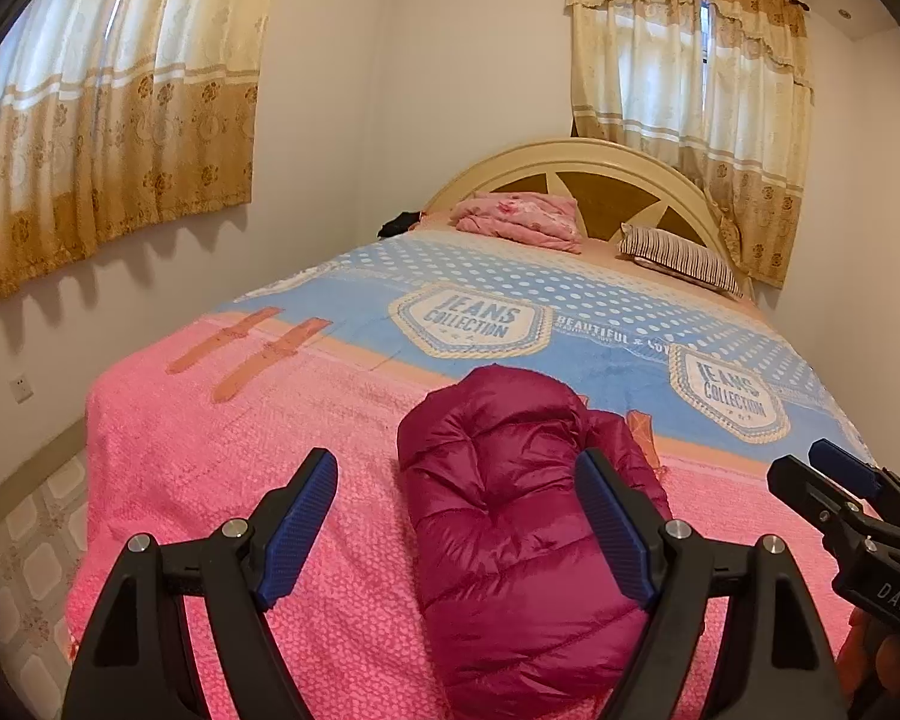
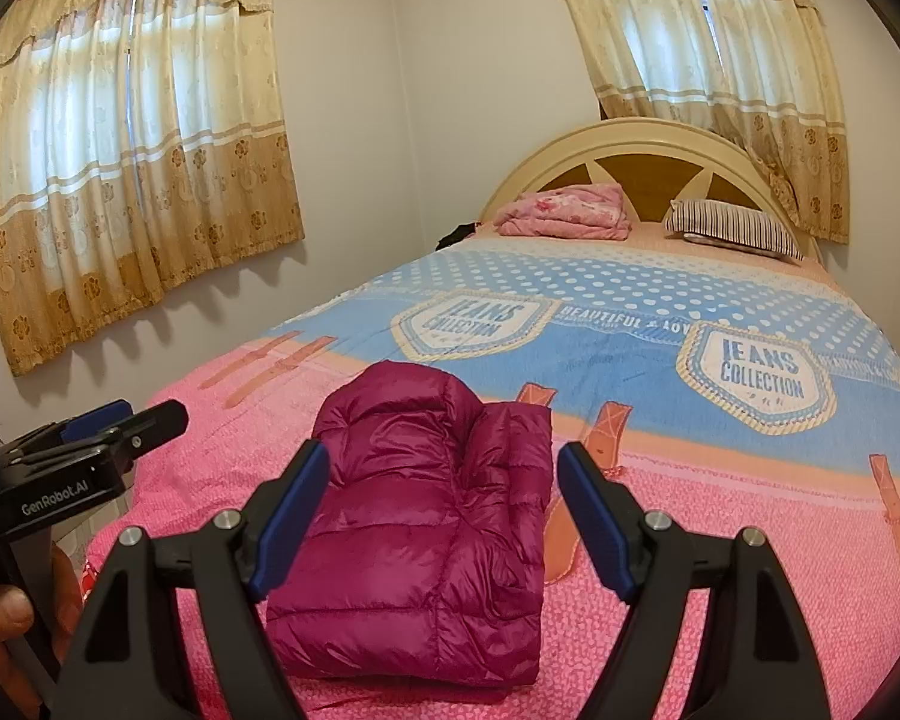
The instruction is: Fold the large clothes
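Both tools hang with jaws wide and nothing in them, the left tool [image 1: 456, 516] and the right tool [image 2: 444, 510] side by side above the near end of the bed [image 2: 750, 540]. Just beyond them a magenta puffer jacket [image 2: 426, 516] lies folded into a compact bundle on the pink part of the bedspread [image 1: 240, 450]. Far off, a pink quilt [image 2: 564, 213] and striped pillow [image 2: 732, 228] rest by the headboard [image 2: 630, 141].
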Available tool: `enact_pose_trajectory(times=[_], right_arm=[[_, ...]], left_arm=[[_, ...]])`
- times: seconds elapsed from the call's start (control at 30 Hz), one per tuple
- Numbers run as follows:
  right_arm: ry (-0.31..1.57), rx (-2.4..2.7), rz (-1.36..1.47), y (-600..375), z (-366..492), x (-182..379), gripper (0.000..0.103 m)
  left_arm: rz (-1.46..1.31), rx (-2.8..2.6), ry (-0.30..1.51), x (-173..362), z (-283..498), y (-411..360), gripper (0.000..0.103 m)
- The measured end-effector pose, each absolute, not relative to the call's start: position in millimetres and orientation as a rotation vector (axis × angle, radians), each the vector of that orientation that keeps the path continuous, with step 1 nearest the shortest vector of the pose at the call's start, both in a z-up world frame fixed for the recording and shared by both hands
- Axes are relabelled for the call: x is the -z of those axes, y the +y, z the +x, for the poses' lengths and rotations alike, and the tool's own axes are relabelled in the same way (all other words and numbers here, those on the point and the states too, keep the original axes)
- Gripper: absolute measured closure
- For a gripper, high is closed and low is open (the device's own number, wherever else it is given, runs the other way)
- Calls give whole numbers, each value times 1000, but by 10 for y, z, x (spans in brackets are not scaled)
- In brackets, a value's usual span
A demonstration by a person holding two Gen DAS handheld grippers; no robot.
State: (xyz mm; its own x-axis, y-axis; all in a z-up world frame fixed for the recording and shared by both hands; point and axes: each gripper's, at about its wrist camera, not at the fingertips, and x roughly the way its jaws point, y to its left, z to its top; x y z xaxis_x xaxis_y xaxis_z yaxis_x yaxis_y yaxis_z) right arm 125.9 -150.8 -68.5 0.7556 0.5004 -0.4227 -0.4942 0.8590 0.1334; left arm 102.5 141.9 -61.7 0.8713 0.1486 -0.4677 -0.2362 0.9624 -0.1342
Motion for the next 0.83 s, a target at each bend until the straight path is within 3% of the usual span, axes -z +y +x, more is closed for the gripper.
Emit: enact_pose_trajectory(times=[0.17, 0.83], right_arm=[[463, -548, 12, -1495, 1251, 672, 22], [478, -549, 21, -1510, 1242, 741, 22]], left_arm=[[-173, -206, 449, 564, 1000, 1381, 7], [-121, -237, 434, 630, 1035, 1267, 2]])
